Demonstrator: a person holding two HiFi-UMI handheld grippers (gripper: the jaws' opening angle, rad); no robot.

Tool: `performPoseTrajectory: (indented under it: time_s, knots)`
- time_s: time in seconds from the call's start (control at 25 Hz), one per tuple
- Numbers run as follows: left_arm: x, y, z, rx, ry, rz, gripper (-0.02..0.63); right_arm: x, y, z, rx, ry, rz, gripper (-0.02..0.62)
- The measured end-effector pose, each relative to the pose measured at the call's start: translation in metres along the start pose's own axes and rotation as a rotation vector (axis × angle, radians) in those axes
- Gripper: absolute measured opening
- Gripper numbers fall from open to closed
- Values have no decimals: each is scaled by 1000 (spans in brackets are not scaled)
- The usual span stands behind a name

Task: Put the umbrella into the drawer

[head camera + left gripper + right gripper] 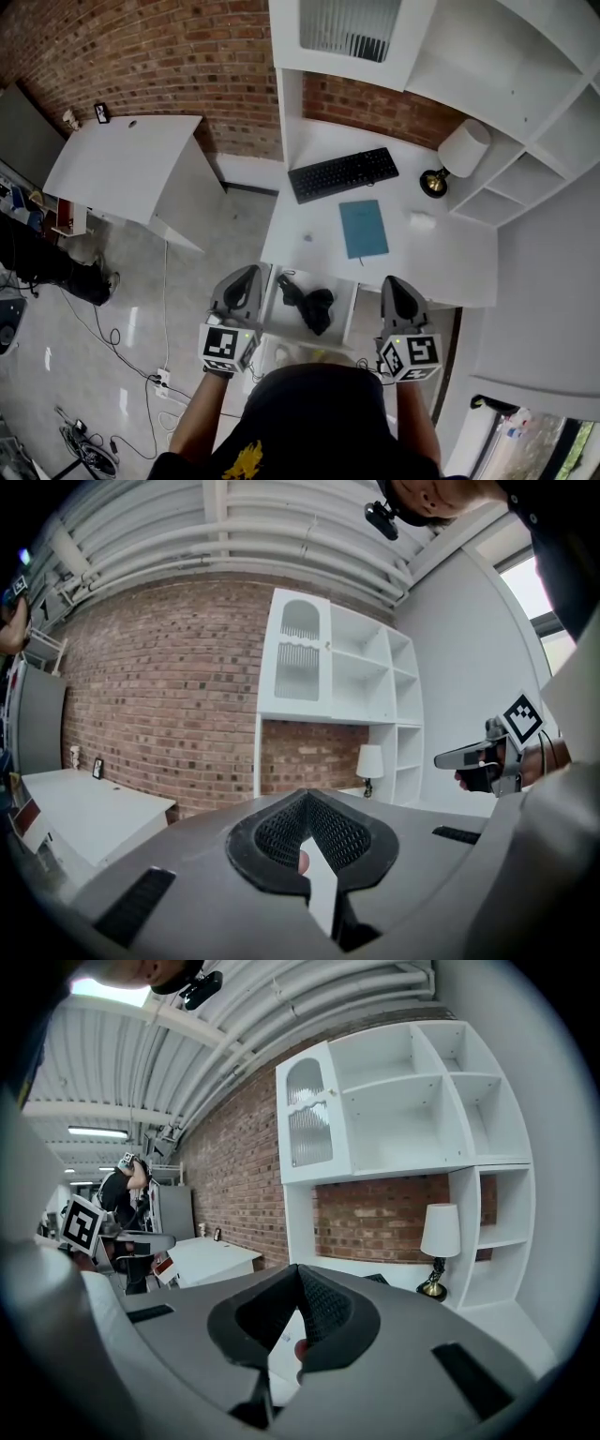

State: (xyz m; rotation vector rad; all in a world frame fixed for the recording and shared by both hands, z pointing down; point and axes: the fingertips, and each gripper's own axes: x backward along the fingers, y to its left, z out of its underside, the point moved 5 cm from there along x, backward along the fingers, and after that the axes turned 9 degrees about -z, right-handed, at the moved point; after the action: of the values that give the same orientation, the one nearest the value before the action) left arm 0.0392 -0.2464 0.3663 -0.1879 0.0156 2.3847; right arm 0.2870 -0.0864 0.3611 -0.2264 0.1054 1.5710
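- A folded black umbrella (pixel 310 304) lies inside the open drawer (pixel 349 317), just below the white surface (pixel 319 225).
- The left gripper (pixel 247 273) and right gripper (pixel 393 281) hover on either side of the drawer, jaws together and holding nothing.
- Risk: pushing the drawer shut could pinch the umbrella's strap if it overhangs the drawer's edge.

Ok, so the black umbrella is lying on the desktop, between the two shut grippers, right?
Not quite. The head view shows the black umbrella lying in the open drawer pulled out from under the desktop, not on the desktop. It is between the left gripper and the right gripper, both shut.
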Motion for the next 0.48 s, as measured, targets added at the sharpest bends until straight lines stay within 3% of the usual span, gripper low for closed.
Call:
performPoseTrajectory:
  time_s: [0.48]
  knots:
    - [13,5,0,7,-5,-20,15,-1,11,-5,27,3,-22,2]
